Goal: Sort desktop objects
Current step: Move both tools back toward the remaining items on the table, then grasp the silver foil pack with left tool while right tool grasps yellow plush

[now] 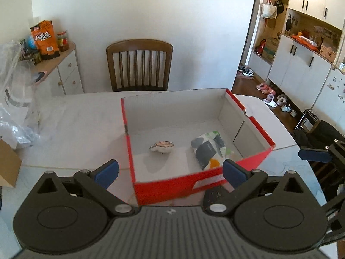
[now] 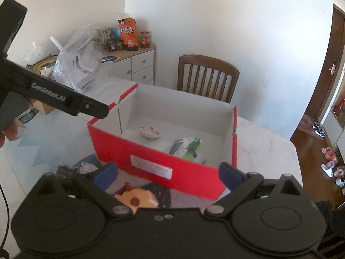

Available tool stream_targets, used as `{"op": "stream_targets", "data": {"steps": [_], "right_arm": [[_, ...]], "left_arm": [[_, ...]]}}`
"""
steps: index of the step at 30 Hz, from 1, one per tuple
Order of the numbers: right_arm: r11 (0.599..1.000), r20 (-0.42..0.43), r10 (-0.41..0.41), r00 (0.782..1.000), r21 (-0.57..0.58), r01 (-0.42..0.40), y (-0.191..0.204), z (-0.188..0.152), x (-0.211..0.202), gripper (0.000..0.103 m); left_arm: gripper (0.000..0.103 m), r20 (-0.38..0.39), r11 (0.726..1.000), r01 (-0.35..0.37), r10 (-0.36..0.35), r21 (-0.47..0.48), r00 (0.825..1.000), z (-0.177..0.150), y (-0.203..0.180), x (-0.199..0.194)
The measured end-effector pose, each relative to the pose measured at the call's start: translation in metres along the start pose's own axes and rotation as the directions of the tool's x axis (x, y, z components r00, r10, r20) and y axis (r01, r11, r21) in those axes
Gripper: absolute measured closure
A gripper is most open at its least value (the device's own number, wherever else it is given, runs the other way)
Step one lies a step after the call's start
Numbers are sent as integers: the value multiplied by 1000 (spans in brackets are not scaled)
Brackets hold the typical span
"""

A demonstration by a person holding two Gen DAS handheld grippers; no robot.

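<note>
A red shoebox (image 1: 179, 183) with a white inside stands on the white table (image 1: 82, 129). In it lie a small shell-like trinket (image 1: 162, 146) and a green, grey and white packet (image 1: 210, 149). My left gripper (image 1: 170, 170) is open and empty above the box's near wall. My right gripper (image 2: 168, 173) is open and empty in front of the box (image 2: 151, 159). Below it on the table lie a dark pouch (image 2: 159, 194) with a round yellow item (image 2: 138, 199) on it, and a small white trinket (image 2: 87, 167). The left gripper's body (image 2: 64, 99) shows at upper left.
A wooden chair (image 1: 139, 64) stands behind the table. Clear plastic bags (image 1: 17, 99) and a cardboard box (image 1: 8, 164) lie at the table's left. A white cabinet (image 1: 64, 73) with jars and an orange bag stands behind. Shelves and shoes are at the right.
</note>
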State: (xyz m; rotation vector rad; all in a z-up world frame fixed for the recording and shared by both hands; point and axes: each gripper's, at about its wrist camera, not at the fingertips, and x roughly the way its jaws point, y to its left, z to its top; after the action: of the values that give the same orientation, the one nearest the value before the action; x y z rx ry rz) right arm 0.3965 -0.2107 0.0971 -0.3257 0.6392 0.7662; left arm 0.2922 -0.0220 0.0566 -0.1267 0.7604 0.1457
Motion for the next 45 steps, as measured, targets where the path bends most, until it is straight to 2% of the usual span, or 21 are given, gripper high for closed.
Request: {"op": "stream_targets", "data": {"steps": [8, 10, 20, 29, 35, 45], "right_arm": [[998, -23, -13, 1000, 57, 15, 15, -20, 0, 6], [998, -26, -16, 1000, 68, 18, 19, -24, 0, 7], [989, -49, -59, 997, 130, 65, 36, -37, 14, 11], [973, -102, -113, 988, 188, 131, 42, -48, 38, 19], [964, -128, -134, 983, 214, 159, 44, -49, 51, 20], [961, -161, -132, 978, 220, 166, 44, -52, 65, 26]], "left_arm": [[0, 40, 997, -11, 7, 83, 999, -37, 3, -24], [0, 37, 996, 9, -12, 91, 999, -45, 6, -26], [0, -8, 984, 74, -74, 163, 997, -92, 19, -31], [0, -43, 957, 127, -120, 262, 992, -135, 24, -27], [1, -94, 953, 135, -113, 270, 989, -156, 32, -12], [1, -159, 940, 199, -160, 276, 974, -178, 32, 7]]}}
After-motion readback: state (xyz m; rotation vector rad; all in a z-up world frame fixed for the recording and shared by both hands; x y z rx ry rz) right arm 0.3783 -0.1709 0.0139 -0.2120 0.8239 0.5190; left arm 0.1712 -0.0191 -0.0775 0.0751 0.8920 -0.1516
